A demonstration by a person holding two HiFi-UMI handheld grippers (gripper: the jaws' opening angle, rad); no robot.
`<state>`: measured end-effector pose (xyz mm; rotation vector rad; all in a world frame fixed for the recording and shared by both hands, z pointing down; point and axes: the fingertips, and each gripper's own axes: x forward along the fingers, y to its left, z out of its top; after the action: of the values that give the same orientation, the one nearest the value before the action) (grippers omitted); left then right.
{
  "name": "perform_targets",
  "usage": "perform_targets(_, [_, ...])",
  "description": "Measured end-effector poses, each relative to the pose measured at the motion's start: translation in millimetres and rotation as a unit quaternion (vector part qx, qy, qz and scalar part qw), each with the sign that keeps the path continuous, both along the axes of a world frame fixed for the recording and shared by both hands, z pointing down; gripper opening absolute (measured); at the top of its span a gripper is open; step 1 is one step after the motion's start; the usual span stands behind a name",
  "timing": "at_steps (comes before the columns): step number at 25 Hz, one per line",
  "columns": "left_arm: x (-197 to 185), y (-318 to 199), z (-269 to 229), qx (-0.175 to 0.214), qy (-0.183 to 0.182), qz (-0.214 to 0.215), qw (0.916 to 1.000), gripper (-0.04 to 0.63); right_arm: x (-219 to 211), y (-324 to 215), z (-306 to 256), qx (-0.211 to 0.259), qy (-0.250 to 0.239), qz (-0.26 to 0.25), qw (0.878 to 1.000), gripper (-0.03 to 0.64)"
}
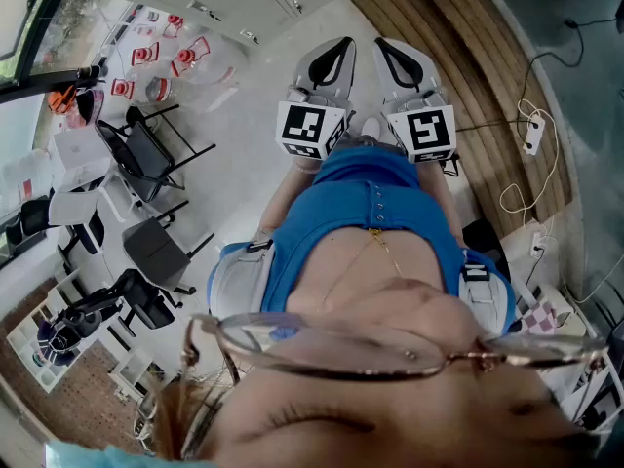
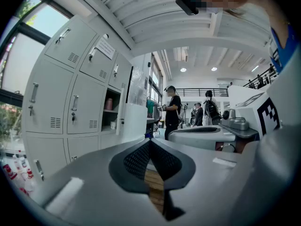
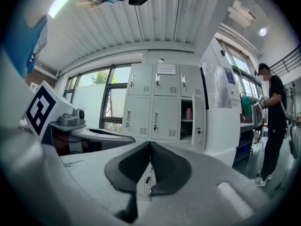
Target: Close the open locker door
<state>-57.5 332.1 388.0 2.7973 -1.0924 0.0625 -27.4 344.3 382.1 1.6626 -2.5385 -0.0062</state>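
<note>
Head view, looking steeply down past a pair of glasses and a blue top: the left gripper (image 1: 330,61) and the right gripper (image 1: 405,64) are held side by side in front of the person, over pale floor, with black chairs (image 1: 146,154) off to the left and a wooden strip (image 1: 478,76) with trailing cables to the right; the locker door cannot be picked out here. Left gripper view: its jaws are pressed together with nothing between them, and the bank of grey lockers (image 2: 56,98) runs along the left, the open locker door (image 2: 121,112) showing almost edge-on beside a compartment that holds a pink bottle (image 2: 109,103); people stand far back in the hall. Right gripper view: these jaws are likewise fully closed and empty, the lockers face the camera, and the door stands swung out from the middle row, just beside a tall white cabinet (image 3: 218,121), with a person (image 3: 272,121) further right. The task looks barely begun, as both grippers are well apart from the door. The next move likely calls for walking up and pushing the door's free edge flat with closed jaws. The floor ahead seems to give room; the projecting door edge and the cabinet beside it are what to steer around
</note>
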Motion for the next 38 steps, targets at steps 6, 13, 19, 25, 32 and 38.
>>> perform_targets(6, [4,0,2,-0.001,0.010,-0.005,0.9999,0.000,5,-1,6,0.004,-0.009,-0.006,1.000,0.002])
perform_targets(13, [6,-14,4,-0.004,0.017,0.002,0.9998,0.000,0,-17,9,0.005,-0.007,-0.016,1.000,0.002])
perform_targets(19, [11,-54,5,-0.002,0.026,0.021,0.9994,0.000,5,-56,7,0.012,-0.003,0.003,1.000,0.002])
perform_targets(25, [25,-115,-3,0.006,0.030,0.054,0.9981,0.000,11,-114,0,0.018,0.000,0.021,1.000,0.002])
perform_targets(32, [34,-182,-6,0.012,0.027,0.081,0.9963,0.000,14,-180,-1,0.021,-0.003,0.034,0.999,0.002])
perform_targets(38, [32,-225,-4,0.009,0.022,0.094,0.9953,0.000,14,-225,0,0.018,-0.004,0.044,0.999,0.002])
